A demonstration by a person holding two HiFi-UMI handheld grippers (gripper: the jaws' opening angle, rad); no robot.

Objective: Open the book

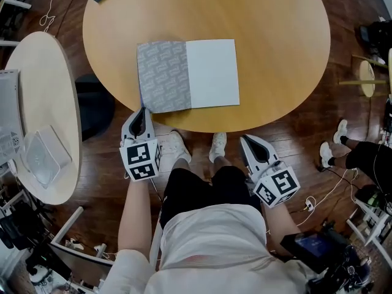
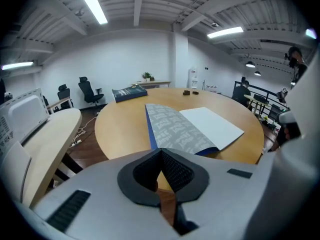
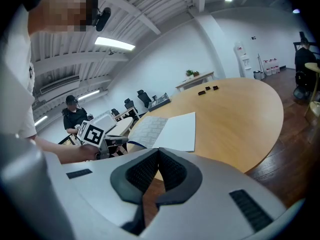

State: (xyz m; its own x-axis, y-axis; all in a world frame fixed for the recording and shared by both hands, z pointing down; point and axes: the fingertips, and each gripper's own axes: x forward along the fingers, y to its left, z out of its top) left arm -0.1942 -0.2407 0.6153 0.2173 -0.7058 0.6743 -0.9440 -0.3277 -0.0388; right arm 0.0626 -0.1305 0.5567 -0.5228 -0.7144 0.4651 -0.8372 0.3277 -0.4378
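The round pale wooden surface (image 1: 275, 54) fills most of my head view, and I place everything against it. The thin blue-edged book (image 1: 187, 75) lies flat on the surface, close to its near rim and a little left of its middle. It is already spread open: a grey patterned inside cover to the left, a plain white page to the right.

Both of my tools are off the surface, just outside its near rim and over the wooden floor. The left tool (image 1: 143, 112) is clenched on nothing, its ribbed pads pressed together, with its tip at the rim right below the book's near-left corner. The right tool (image 1: 248, 141) is likewise clenched and empty, a little further back from the rim.

I judge the book light and limp: a thin cover that will bend rather than lever, and smooth leaves that could slide on the surface if pushed. For another leaf, I'd pinch the white page at its free outer edge, near the corner closest to the rim, gently, since paper creases and tears.
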